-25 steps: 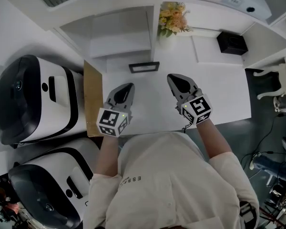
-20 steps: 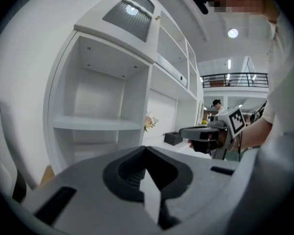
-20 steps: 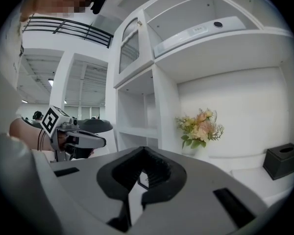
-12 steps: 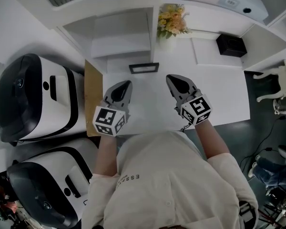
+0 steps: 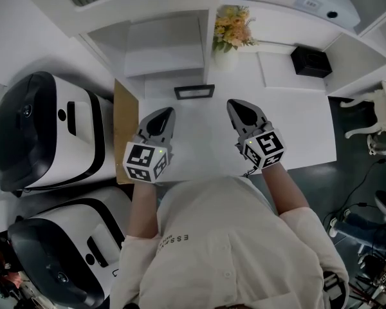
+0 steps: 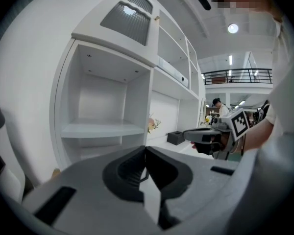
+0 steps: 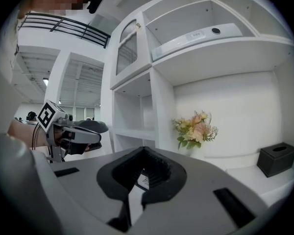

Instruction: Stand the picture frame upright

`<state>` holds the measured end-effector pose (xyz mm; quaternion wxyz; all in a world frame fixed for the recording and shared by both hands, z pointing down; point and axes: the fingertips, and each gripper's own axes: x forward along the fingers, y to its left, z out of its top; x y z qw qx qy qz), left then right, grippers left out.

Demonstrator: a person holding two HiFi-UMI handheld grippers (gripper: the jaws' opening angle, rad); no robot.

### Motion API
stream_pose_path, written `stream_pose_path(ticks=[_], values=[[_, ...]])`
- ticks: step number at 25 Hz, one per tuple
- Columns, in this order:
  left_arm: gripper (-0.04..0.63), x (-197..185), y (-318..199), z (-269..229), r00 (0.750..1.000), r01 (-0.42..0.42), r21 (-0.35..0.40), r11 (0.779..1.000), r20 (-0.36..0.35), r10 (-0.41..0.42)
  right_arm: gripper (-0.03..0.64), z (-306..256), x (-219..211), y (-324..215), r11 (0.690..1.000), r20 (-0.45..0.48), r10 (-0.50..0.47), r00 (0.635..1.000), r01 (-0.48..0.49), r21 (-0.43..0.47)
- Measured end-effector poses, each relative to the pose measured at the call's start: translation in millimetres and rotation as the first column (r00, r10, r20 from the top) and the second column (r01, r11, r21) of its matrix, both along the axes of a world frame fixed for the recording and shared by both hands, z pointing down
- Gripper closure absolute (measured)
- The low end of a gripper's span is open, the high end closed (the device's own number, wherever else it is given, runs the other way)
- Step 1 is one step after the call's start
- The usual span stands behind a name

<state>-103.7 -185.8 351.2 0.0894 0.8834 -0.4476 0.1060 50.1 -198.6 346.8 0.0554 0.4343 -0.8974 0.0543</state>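
A small dark picture frame [image 5: 194,91] lies flat on the white tabletop [image 5: 296,124], near its back edge and below the shelf unit. My left gripper [image 5: 166,112] hovers over the table just in front and to the left of the frame, shut with nothing in it. My right gripper [image 5: 236,105] hovers in front and to the right of the frame, also shut and empty. Through the right gripper's closed jaws a corner of the frame [image 7: 143,180] shows. The left gripper view looks over its shut jaws at the shelves and at the right gripper [image 6: 188,135].
A vase of flowers [image 5: 230,29] and a black box [image 5: 312,59] stand at the back of the table. White open shelves [image 5: 164,44] rise behind the frame. A brown board [image 5: 125,131] borders the table's left edge, with two large white-and-black machines [image 5: 42,131] beyond it.
Both grippers have drifted only slightly; the left one sits a little further left and forward than before. Neither has touched the frame, which has not moved.
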Motion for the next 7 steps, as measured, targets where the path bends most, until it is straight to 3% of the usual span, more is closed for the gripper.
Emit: stream_pose_path(ticks=[7], values=[[0.592,2.2,5.3,-4.6,0.999,-0.023,0.011,1.000,-0.036,0.023,0.603,-1.1,-3.1,5.4,1.000,-0.007,-0.015,1.000,0.015,0.005]])
